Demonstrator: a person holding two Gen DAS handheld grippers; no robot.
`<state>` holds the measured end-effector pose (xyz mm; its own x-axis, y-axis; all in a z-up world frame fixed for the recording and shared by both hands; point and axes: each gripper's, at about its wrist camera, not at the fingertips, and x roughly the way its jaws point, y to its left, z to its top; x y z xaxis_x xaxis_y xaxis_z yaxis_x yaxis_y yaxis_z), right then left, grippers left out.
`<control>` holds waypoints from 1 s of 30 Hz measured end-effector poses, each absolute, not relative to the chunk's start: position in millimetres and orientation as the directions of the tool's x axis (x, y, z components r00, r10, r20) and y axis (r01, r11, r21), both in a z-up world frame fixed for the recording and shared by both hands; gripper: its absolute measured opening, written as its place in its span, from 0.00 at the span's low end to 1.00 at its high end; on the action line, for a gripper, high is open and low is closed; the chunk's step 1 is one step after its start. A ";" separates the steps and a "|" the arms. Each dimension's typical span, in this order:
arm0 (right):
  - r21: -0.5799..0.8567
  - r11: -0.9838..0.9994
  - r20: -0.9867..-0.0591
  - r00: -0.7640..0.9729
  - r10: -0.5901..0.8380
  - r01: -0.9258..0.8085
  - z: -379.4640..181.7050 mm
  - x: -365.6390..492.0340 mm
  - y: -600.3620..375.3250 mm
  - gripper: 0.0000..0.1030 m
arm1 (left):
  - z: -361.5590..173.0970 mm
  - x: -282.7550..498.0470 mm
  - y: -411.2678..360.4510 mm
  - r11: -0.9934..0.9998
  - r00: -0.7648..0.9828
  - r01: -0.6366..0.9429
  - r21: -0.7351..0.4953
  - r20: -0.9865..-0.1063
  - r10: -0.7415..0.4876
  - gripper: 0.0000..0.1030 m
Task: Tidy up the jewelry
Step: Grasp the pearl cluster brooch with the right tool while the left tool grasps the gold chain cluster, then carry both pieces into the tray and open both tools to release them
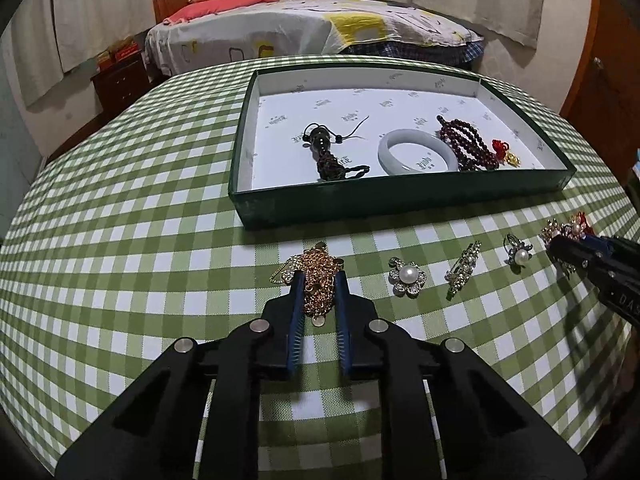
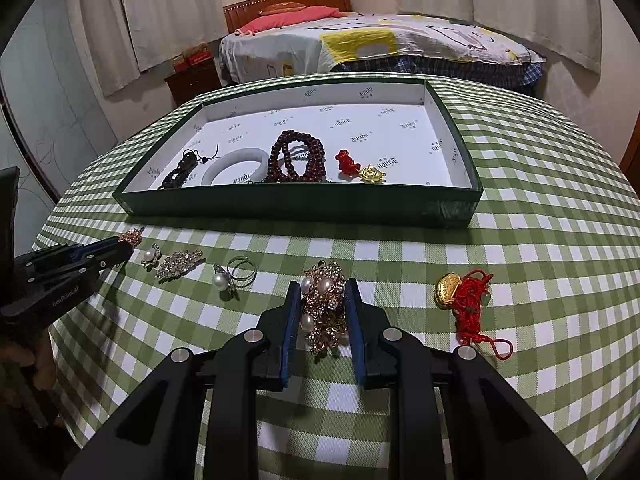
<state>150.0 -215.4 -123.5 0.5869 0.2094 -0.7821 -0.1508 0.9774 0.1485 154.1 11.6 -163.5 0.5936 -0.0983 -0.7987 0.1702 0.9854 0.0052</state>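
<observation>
A green box with a white lining holds a dark pendant on a cord, a white bangle, dark red beads and a red-and-gold charm. My left gripper straddles a gold chain pile on the cloth, jaws close beside it. My right gripper straddles a gold pearl brooch, jaws close on each side. Whether either grips is unclear.
On the checked cloth lie a pearl flower brooch, a rhinestone clip, a pearl ring and a gold charm with red knotted cord. A bed stands beyond the table.
</observation>
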 end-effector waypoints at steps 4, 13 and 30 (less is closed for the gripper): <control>0.149 0.977 -0.782 0.587 0.209 -0.150 -123.5 150.0 -215.5 0.22 | -162.2 151.6 13.3 0.986 0.599 0.168 -0.010 -0.793 -0.110 0.12; 0.155 0.977 -0.781 0.587 0.213 -0.148 -124.1 150.0 -215.6 0.22 | -150.8 145.8 22.6 0.987 0.630 0.157 -0.043 -0.765 -0.133 0.10; 0.158 0.977 -0.765 0.608 0.212 -0.142 -112.8 143.6 -218.4 0.22 | -122.2 133.4 27.8 0.988 0.679 0.146 -0.047 -0.721 -0.135 0.10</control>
